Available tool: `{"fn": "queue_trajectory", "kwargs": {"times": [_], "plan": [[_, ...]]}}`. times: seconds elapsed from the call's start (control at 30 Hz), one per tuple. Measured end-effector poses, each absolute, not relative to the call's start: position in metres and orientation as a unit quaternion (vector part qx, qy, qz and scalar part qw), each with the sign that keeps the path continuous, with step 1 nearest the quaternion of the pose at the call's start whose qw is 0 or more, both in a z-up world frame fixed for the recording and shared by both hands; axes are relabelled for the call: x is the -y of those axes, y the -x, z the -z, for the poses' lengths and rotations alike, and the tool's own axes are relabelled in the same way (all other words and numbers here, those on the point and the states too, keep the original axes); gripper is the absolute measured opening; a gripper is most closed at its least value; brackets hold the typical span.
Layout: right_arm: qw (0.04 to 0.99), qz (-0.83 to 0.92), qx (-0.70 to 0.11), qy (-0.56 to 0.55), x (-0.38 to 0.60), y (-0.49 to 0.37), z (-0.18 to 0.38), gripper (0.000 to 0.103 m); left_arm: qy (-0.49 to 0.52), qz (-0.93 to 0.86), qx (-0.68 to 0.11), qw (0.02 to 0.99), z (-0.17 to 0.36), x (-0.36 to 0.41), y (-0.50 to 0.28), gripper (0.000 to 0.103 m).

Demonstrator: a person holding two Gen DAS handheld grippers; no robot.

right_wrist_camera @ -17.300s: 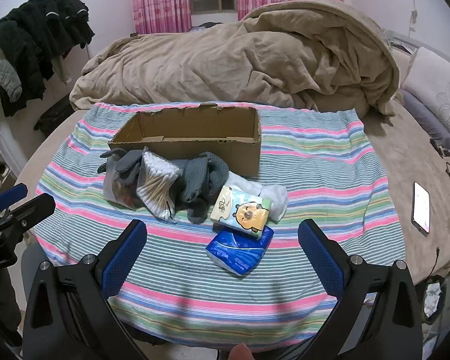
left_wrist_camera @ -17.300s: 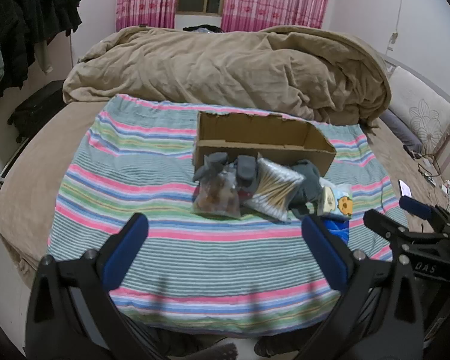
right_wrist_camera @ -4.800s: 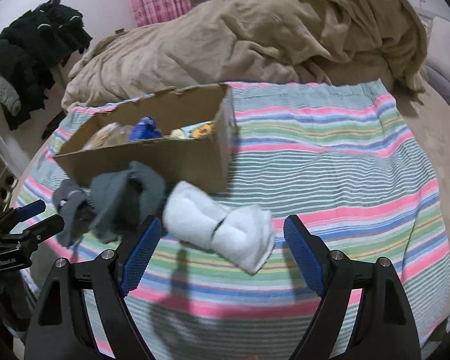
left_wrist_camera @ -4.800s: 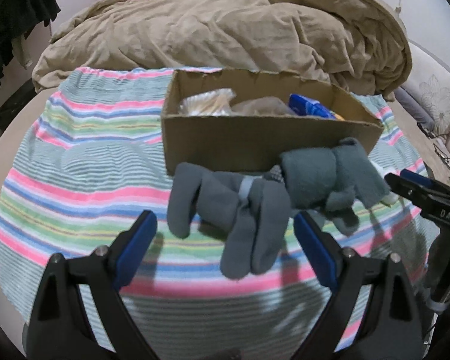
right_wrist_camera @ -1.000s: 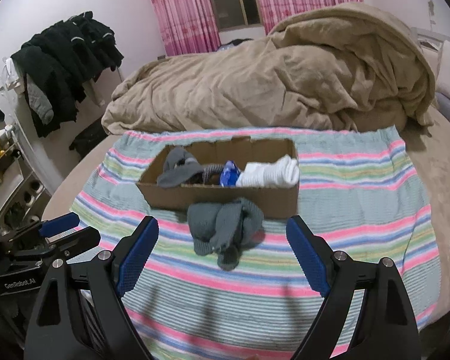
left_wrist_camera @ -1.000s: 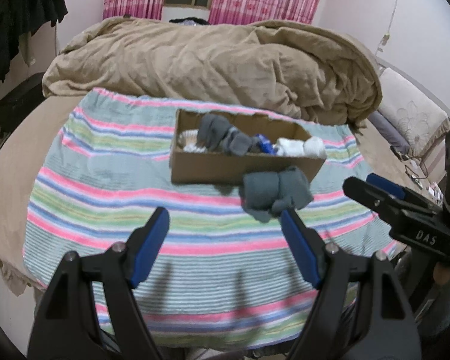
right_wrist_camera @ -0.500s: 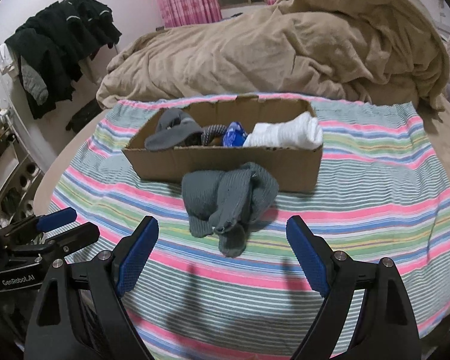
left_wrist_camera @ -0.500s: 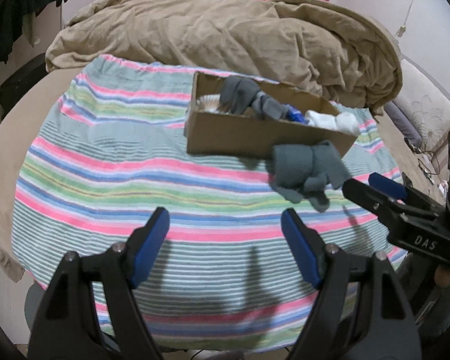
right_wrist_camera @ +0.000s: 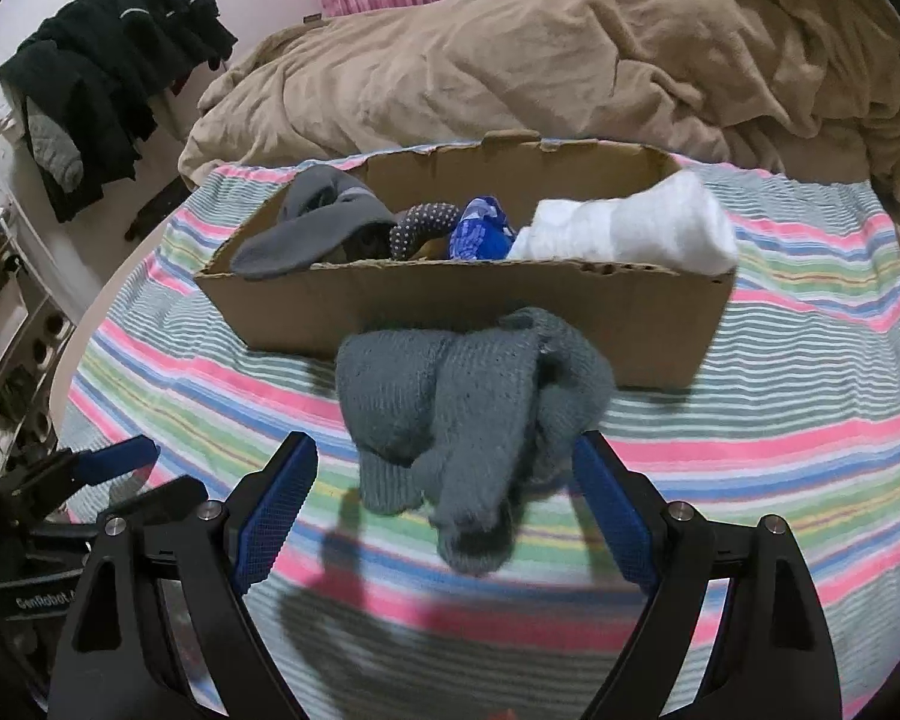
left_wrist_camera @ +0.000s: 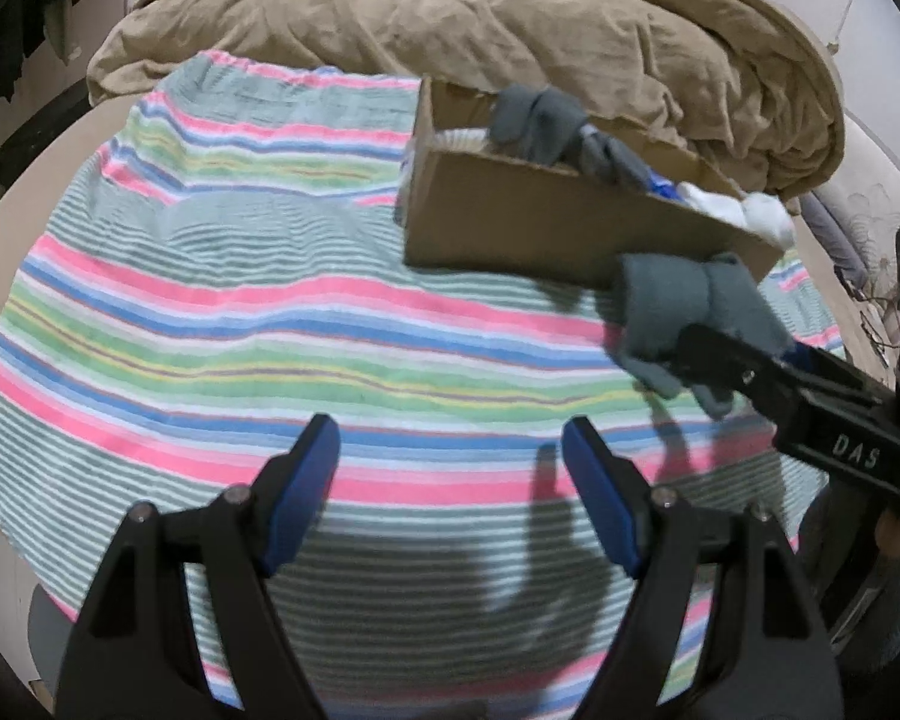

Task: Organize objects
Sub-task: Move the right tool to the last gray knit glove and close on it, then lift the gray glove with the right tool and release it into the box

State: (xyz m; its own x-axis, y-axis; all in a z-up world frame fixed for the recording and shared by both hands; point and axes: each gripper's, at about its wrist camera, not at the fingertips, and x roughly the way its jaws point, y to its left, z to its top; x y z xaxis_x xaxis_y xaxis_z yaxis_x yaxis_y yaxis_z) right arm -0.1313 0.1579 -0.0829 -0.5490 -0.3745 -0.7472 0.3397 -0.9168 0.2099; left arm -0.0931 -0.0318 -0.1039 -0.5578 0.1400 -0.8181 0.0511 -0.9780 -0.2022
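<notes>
A bundle of grey-green socks (right_wrist_camera: 474, 396) lies on the striped blanket (right_wrist_camera: 780, 432) just in front of the cardboard box (right_wrist_camera: 462, 312). My right gripper (right_wrist_camera: 444, 480) is open, its blue-padded fingers on either side of the near end of the bundle. The box holds grey socks (right_wrist_camera: 318, 228), a blue packet (right_wrist_camera: 480, 234) and white socks (right_wrist_camera: 630, 228). In the left wrist view the sock bundle (left_wrist_camera: 684, 306) and box (left_wrist_camera: 558, 228) sit at the right. My left gripper (left_wrist_camera: 450, 468) is open and empty over the blanket (left_wrist_camera: 240, 312).
A rumpled tan duvet (right_wrist_camera: 570, 54) lies behind the box. Dark clothes (right_wrist_camera: 108, 78) hang at the left wall. The blanket's near edge drops off below the grippers.
My right gripper has moved forward and down onto the grey-green sock bundle. My left gripper has shifted closer to the blanket, left of the box.
</notes>
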Motion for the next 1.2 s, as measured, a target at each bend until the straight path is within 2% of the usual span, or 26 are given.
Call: {"fn": "queue_trajectory", "kwargs": {"times": [0.17, 0.23, 0.27, 0.33, 0.5, 0.67, 0.77, 0.9, 1.2], "plan": [[0.197, 0.878, 0.019, -0.437, -0.153, 0.144, 0.093, 0.089, 0.473, -0.876, 0.09, 0.024, 0.11, 0.029, 0.102, 0.078], [0.194, 0.875, 0.02, -0.442, -0.152, 0.15, 0.098, 0.086, 0.473, -0.877, 0.087, 0.024, 0.11, 0.029, 0.105, 0.078], [0.194, 0.875, 0.021, -0.444, -0.152, 0.152, 0.1, 0.078, 0.473, -0.877, 0.086, 0.023, 0.11, 0.029, 0.105, 0.078], [0.202, 0.872, 0.026, -0.446, -0.152, 0.153, 0.104, 0.074, 0.472, -0.877, 0.087, 0.023, 0.109, 0.029, 0.106, 0.078], [0.211, 0.872, 0.023, -0.441, -0.154, 0.147, 0.098, 0.051, 0.467, -0.879, 0.088, 0.025, 0.1, 0.028, 0.102, 0.078], [0.217, 0.878, 0.018, -0.426, -0.159, 0.134, 0.079, 0.044, 0.453, -0.887, 0.086, 0.033, 0.08, 0.024, 0.096, 0.078], [0.222, 0.883, 0.015, -0.413, -0.162, 0.127, 0.063, 0.032, 0.443, -0.892, 0.086, 0.038, 0.067, 0.022, 0.093, 0.078], [0.232, 0.891, 0.012, -0.391, -0.165, 0.12, 0.04, 0.029, 0.429, -0.898, 0.085, 0.045, 0.049, 0.019, 0.094, 0.078], [0.239, 0.908, 0.011, -0.344, -0.169, 0.131, -0.01, 0.029, 0.393, -0.915, 0.076, 0.053, 0.01, 0.015, 0.115, 0.078]]}}
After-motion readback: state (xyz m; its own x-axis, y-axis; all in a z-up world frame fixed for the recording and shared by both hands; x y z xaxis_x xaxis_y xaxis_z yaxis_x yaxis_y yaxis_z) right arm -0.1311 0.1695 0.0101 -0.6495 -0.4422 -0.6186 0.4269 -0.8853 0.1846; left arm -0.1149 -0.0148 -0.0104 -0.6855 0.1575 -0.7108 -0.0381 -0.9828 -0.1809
